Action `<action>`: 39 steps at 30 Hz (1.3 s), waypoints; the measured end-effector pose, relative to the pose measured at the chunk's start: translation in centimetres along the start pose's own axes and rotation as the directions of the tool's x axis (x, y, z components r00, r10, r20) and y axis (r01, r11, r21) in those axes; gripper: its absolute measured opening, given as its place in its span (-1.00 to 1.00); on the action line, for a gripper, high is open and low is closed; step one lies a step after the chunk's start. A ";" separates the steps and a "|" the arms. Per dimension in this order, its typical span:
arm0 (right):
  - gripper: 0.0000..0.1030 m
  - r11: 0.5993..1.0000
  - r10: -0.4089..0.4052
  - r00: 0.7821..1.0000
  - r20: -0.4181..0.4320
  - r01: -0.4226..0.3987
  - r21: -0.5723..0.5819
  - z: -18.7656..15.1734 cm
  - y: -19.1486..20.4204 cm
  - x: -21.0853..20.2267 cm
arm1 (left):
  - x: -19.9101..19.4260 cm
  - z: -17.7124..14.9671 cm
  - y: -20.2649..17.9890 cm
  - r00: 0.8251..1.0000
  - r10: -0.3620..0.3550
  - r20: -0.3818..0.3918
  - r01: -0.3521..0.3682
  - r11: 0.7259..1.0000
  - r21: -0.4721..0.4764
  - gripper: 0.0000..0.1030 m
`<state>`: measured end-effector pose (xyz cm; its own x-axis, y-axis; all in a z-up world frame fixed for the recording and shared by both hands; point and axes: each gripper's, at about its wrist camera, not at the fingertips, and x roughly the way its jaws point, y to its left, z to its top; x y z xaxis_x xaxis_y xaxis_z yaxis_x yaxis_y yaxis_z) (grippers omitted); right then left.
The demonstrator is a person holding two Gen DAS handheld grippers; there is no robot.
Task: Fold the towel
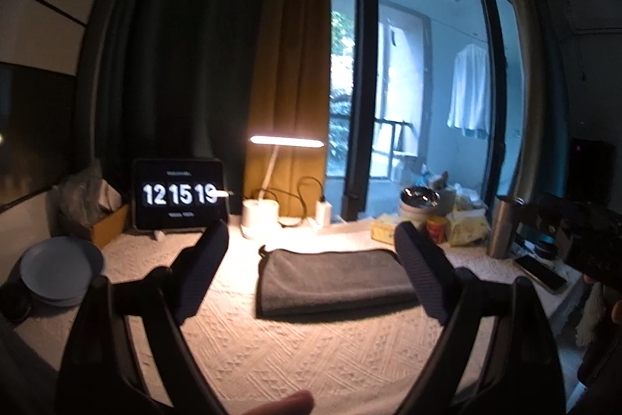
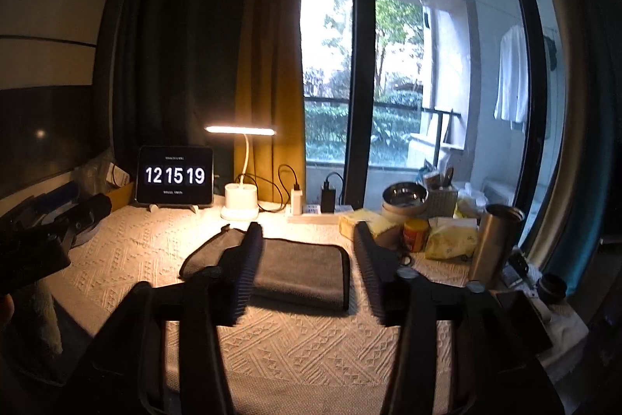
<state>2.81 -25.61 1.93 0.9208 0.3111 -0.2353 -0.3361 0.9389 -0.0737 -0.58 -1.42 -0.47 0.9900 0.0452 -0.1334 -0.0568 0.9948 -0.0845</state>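
A dark grey towel (image 1: 330, 279) lies folded into a flat rectangle on the cream textured tablecloth (image 1: 295, 352). It also shows in the right wrist view (image 2: 299, 271), with a loose corner and loop at its far left. My left gripper (image 1: 311, 240) is open and empty, held above the table short of the towel. My right gripper (image 2: 307, 240) is open and empty, its fingers framing the towel from above. The left gripper also shows at the left edge of the right wrist view (image 2: 58, 224).
At the back stand a clock tablet (image 1: 179, 195), a lit desk lamp (image 1: 260, 212) and chargers (image 2: 311, 209). Grey plates (image 1: 58, 271) sit at left. At right are tissue packs (image 2: 451, 236), a bowl (image 2: 404, 197), a red jar (image 2: 415, 234), a steel tumbler (image 2: 493, 244) and a phone (image 1: 540, 273).
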 end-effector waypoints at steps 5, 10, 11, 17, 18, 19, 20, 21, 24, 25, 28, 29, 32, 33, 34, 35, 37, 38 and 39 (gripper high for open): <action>0.18 1.000 0.001 1.000 0.015 -0.001 -0.018 0.1 0.4 -0.3 | -0.4 0.0 0.0 1.000 -0.005 0.008 0.005 1.000 0.008 0.91; 0.18 1.000 0.001 1.000 -0.001 -0.001 -0.014 -0.1 0.4 0.0 | -0.3 0.0 -0.1 1.000 0.018 0.007 -0.018 1.000 0.013 0.91; 0.18 1.000 0.000 1.000 -0.002 0.000 -0.014 -0.1 0.4 0.0 | -0.4 0.0 -0.1 1.000 0.019 0.008 -0.019 1.000 0.011 0.91; 0.18 1.000 -0.006 1.000 -0.007 0.006 -0.014 -0.1 0.3 0.2 | -0.3 -0.1 -0.2 1.000 0.015 0.001 -0.015 1.000 0.015 0.92; 0.18 1.000 -0.006 1.000 -0.008 0.006 -0.014 -0.1 0.2 0.2 | -0.3 -0.1 -0.2 1.000 0.017 0.000 -0.017 1.000 0.017 0.92; 0.18 1.000 -0.007 1.000 -0.008 0.006 -0.013 -0.1 0.2 0.2 | -0.3 -0.1 -0.3 1.000 0.018 0.001 -0.018 1.000 0.018 0.92; 0.18 1.000 -0.007 1.000 -0.007 0.007 -0.014 -0.1 0.3 0.2 | -0.3 -0.1 -0.3 1.000 0.021 0.002 -0.021 1.000 0.019 0.92; 0.18 1.000 -0.008 1.000 -0.007 0.008 -0.014 -0.1 0.2 0.3 | -0.2 0.0 -0.3 1.000 0.024 0.003 -0.024 1.000 0.019 0.92; 0.18 1.000 -0.008 1.000 -0.008 0.008 -0.013 -0.1 0.1 0.4 | -0.2 -0.1 -0.3 1.000 0.029 0.004 -0.029 0.999 0.015 0.92; 0.18 1.000 -0.008 1.000 -0.009 0.008 -0.014 -0.1 0.1 0.4 | -0.1 -0.1 -0.3 1.000 0.029 0.002 -0.029 0.999 0.015 0.92; 0.18 1.000 -0.007 1.000 -0.012 0.007 -0.014 0.0 0.0 0.6 | 0.0 -0.1 -0.3 1.000 0.028 -0.001 -0.028 0.999 0.015 0.92; 0.18 1.000 -0.007 1.000 -0.012 0.007 -0.014 0.0 0.0 0.6 | 0.0 -0.1 -0.3 1.000 0.029 -0.001 -0.029 0.999 0.015 0.92; 0.18 1.000 -0.008 1.000 -0.013 0.007 -0.013 0.0 0.0 0.6 | 0.1 -0.1 -0.4 1.000 0.030 -0.003 -0.030 1.000 0.009 0.92; 0.18 1.000 -0.007 1.000 -0.013 0.007 -0.013 0.0 0.0 0.6 | 0.2 -0.1 -0.4 1.000 0.030 -0.005 -0.030 1.000 0.007 0.92; 0.18 1.000 -0.006 1.000 -0.014 0.006 -0.013 -0.1 0.0 0.7 | 0.3 -0.2 -0.3 1.000 0.031 -0.008 -0.030 1.000 0.005 0.92; 0.18 1.000 -0.006 1.000 -0.015 0.006 -0.012 -0.1 0.0 0.8 | 0.3 -0.2 -0.3 0.999 0.031 -0.010 -0.031 1.000 0.003 0.92; 0.18 1.000 -0.005 1.000 -0.016 0.005 -0.012 -0.1 0.0 0.9 | 0.4 -0.2 -0.3 0.999 0.031 -0.011 -0.031 1.000 0.003 0.92; 0.18 1.000 -0.004 1.000 -0.017 0.004 -0.012 -0.1 0.0 1.0 | 0.4 -0.2 -0.3 0.999 0.031 -0.011 -0.031 1.000 0.002 0.92; 0.18 1.000 -0.003 1.000 -0.018 0.003 -0.012 -0.1 0.0 1.1 | 0.4 -0.2 -0.3 0.999 0.032 -0.010 -0.032 0.999 0.002 0.92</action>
<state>3.79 -25.30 1.56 0.9183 0.3052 -0.2522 -0.3355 0.9381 -0.0863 -0.20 -1.74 -0.70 0.9863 0.0759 -0.1463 -0.0881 0.9930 -0.0783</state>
